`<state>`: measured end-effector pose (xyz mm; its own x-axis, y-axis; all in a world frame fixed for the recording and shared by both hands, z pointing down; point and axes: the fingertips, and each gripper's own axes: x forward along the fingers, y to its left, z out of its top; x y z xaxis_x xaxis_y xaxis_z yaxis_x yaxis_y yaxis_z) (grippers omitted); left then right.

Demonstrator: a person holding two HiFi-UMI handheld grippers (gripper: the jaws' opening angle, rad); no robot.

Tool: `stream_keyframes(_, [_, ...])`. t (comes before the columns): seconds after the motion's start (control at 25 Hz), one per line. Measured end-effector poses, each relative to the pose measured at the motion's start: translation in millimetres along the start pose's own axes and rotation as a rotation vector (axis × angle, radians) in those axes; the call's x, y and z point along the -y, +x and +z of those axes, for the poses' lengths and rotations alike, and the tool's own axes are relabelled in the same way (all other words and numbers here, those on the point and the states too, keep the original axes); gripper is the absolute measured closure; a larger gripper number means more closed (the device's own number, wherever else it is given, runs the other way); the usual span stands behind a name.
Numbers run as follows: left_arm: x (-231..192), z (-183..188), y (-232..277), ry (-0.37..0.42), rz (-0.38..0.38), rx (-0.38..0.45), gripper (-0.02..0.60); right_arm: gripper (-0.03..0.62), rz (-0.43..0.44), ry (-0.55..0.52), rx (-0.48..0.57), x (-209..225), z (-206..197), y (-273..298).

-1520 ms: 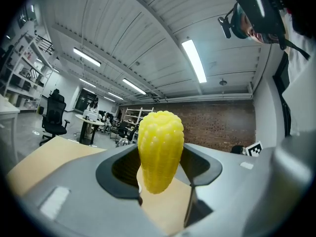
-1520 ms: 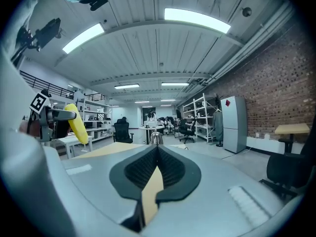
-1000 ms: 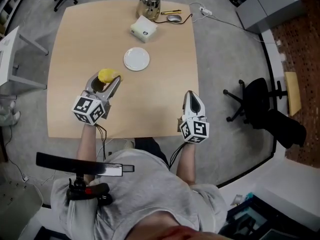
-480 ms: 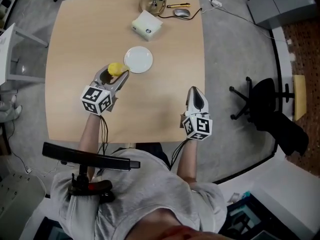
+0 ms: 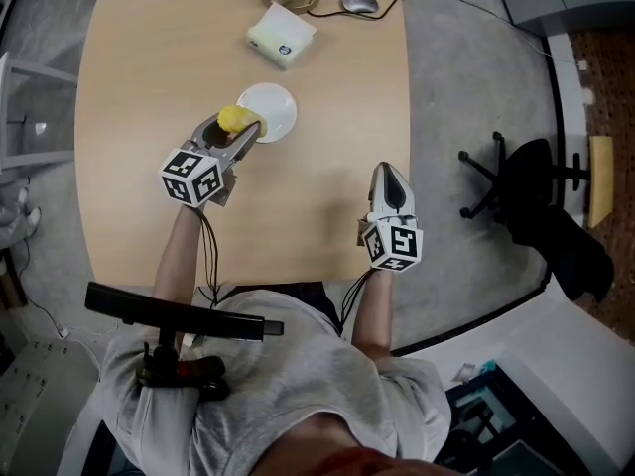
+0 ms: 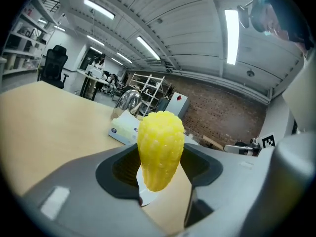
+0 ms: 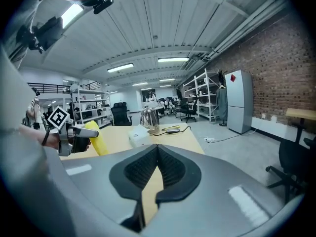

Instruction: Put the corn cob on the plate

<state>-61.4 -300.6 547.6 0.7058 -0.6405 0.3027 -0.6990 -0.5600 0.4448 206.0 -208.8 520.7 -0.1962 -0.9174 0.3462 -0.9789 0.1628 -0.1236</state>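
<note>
Now, corn cob [image 6: 159, 147]: standing upright between the jaws, long axis running top to bottom in the left gripper view, blunt end up, tapered tip down
Cob's place: over the near-left rim of the plate [image 5: 278, 102], a sliver of white plate showing just under its tip
Left gripper [image 5: 236, 127]: jaws spread wide and clamped on the cob's lower half, dark pads [image 6: 123, 168] on either side of it
Left forearm [image 5: 179, 251]: stretched out from the body across the near-left part of the table [image 5: 327, 87], gripper angled far and to the right, nose dipped a little
Right gripper [image 5: 386, 173]: jaws pressed together, nothing between them, only bare tabletop in the slit below
Right forearm [image 5: 367, 315]: tucked close to the body, gripper pointing straight to the far side, over the table's near-right part, well apart from the plate
White box [image 5: 281, 36]: on the table beyond the plate, far side
</note>
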Motion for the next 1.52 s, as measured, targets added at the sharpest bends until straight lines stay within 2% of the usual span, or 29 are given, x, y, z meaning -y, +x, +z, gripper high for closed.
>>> stream_keyframes(0.44, [-21,-40,46,-0.103,-0.031,-0.092,0.308,0.588,-0.01,0.023,-0.061,21,-23,30])
stream_keyframes(0.6, [-23,-42,48,-0.185,-0.049,-0.097,0.308,0.588,-0.004,0.033,-0.074,24,-26,33])
stream_keyframes(0.76, [-26,-45,49,-0.205,-0.045,-0.107,0.307,0.588,-0.001,0.038,-0.078,24,-26,34])
stream_keyframes(1.08, [-36,-45,51,-0.194,-0.038,-0.094,0.305,0.588,0.001,0.044,-0.088,24,-33,38])
stream_keyframes(1.52, [-46,-42,51,-0.371,-0.086,-0.02,0.304,0.588,0.007,0.048,-0.1,20,-35,37])
